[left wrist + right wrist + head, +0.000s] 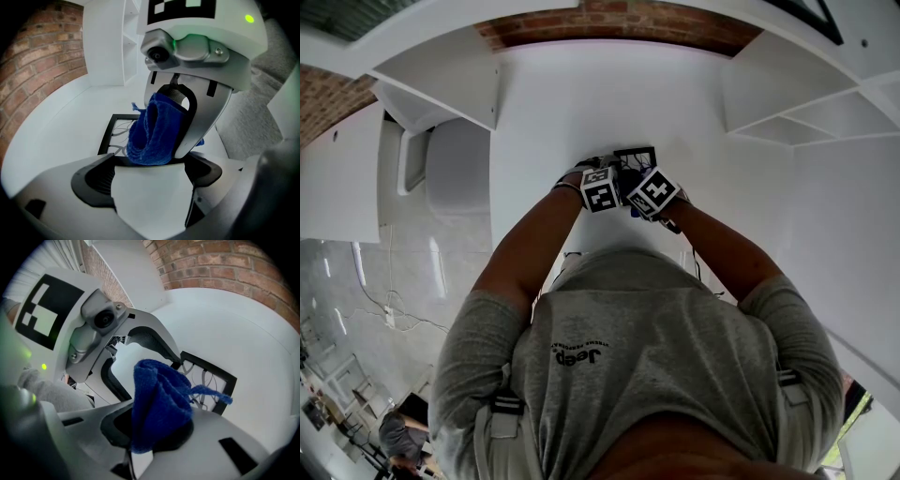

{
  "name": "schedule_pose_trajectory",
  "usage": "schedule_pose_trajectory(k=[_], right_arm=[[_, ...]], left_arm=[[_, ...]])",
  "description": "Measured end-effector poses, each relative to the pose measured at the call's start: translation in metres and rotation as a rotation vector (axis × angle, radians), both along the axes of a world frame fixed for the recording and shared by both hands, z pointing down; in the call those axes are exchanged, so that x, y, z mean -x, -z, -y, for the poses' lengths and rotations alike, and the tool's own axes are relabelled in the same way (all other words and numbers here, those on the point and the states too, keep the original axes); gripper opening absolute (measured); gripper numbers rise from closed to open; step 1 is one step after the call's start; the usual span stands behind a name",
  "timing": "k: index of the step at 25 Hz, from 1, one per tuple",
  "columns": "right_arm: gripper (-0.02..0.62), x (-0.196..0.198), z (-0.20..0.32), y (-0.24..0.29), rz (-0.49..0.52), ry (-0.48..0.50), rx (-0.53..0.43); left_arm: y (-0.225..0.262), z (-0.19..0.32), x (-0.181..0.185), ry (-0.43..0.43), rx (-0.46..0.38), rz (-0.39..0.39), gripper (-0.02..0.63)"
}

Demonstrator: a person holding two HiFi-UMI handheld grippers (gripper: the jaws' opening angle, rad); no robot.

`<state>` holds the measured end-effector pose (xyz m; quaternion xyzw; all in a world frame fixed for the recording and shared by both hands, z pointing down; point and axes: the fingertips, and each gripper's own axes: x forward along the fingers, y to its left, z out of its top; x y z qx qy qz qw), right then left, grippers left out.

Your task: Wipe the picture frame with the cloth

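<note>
Pinching the bunched cloth as a wiping pad, the right tongs hung by the picture frame, while the left tongs gaped empty, apparently ready to steady it

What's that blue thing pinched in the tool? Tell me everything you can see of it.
The cloth is deep blue and fuzzy like terry towel, bunched into thick folds with one loose strand trailing sideways. The right gripper has its jaws clamped on one end of it. It sits just over the black picture frame lying on the white table; whether it touches the frame cannot be seen.
</note>
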<state>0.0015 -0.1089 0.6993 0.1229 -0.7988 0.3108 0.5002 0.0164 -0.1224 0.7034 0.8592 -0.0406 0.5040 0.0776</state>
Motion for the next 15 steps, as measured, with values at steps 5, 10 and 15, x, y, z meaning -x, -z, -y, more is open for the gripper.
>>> schedule_pose_trajectory(k=[5,10,15], right_arm=[[0.057,0.002,0.004,0.004,0.018,0.017,-0.06],[0.057,0.016,0.022,0.011,0.103,-0.044,-0.094],[0.057,0.027,0.038,0.007,0.104,-0.016,-0.181]], left_arm=[[0.0,-0.001,0.0,0.001,0.0,0.0,0.459],[-0.001,0.002,0.0,0.009,-0.011,-0.004,0.459],[-0.001,0.001,-0.001,0.012,-0.004,-0.006,0.459]])
